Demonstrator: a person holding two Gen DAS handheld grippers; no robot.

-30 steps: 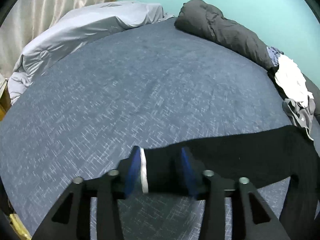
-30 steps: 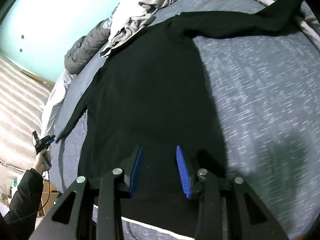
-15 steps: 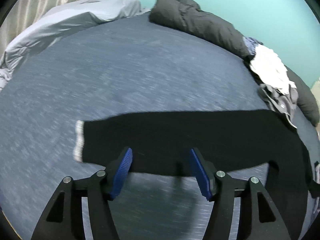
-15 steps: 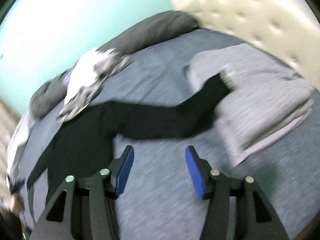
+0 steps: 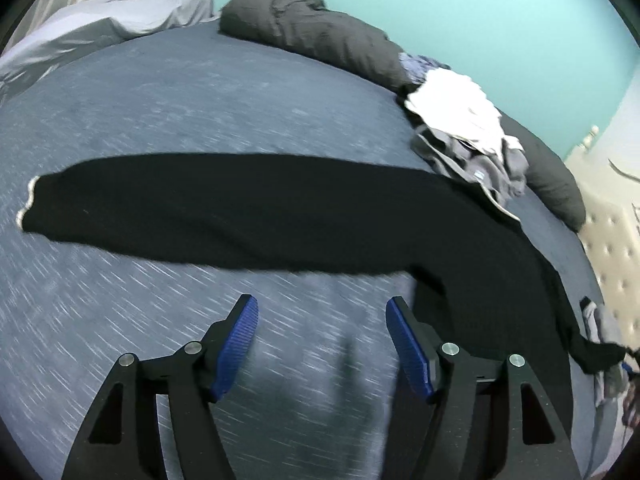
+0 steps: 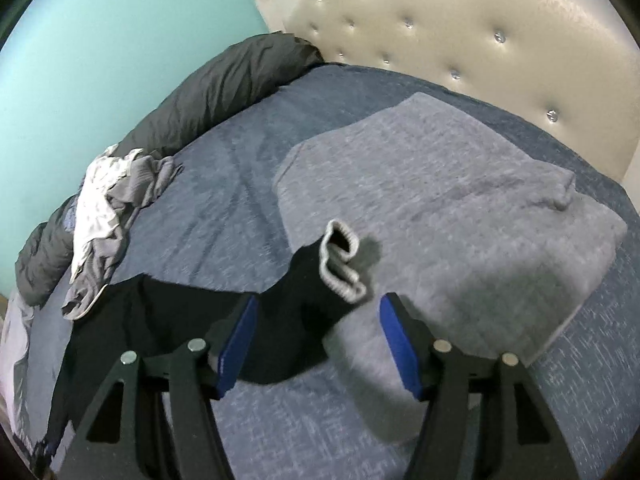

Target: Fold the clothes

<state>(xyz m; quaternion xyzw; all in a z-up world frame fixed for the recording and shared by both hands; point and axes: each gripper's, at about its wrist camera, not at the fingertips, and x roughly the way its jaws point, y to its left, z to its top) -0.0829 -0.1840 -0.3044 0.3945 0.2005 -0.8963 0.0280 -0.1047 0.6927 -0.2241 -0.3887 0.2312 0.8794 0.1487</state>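
A black sweater (image 5: 280, 216) lies spread on the bed (image 5: 160, 112), which is covered in a blue-grey flecked sheet. One long sleeve stretches flat across the bed towards the left in the left wrist view, ending in a pale cuff (image 5: 27, 208). The other sleeve reaches towards the headboard (image 6: 480, 40), and its light ribbed cuff (image 6: 340, 264) is curled up and rests on the edge of a folded grey garment (image 6: 460, 208) lying near the head of the bed.

The left gripper (image 5: 322, 344) hovers just above the sheet, below the stretched sleeve, with its blue fingers (image 5: 236, 348) spread wide and nothing between them. The right gripper (image 6: 316, 340) hangs over the second sleeve just short of its cuff, blue fingers (image 6: 400, 344) also wide apart, with black cloth showing beneath the gap; I cannot tell whether they touch it.

Along the far side, against the turquoise wall (image 5: 480, 20), a dark grey rolled duvet (image 5: 312, 36) runs the length of the bed. A heap of white and grey clothes (image 5: 468, 132) sits on it, just beside the sweater's shoulder. A pale lilac sheet (image 5: 100, 24) is bunched at the far left corner.
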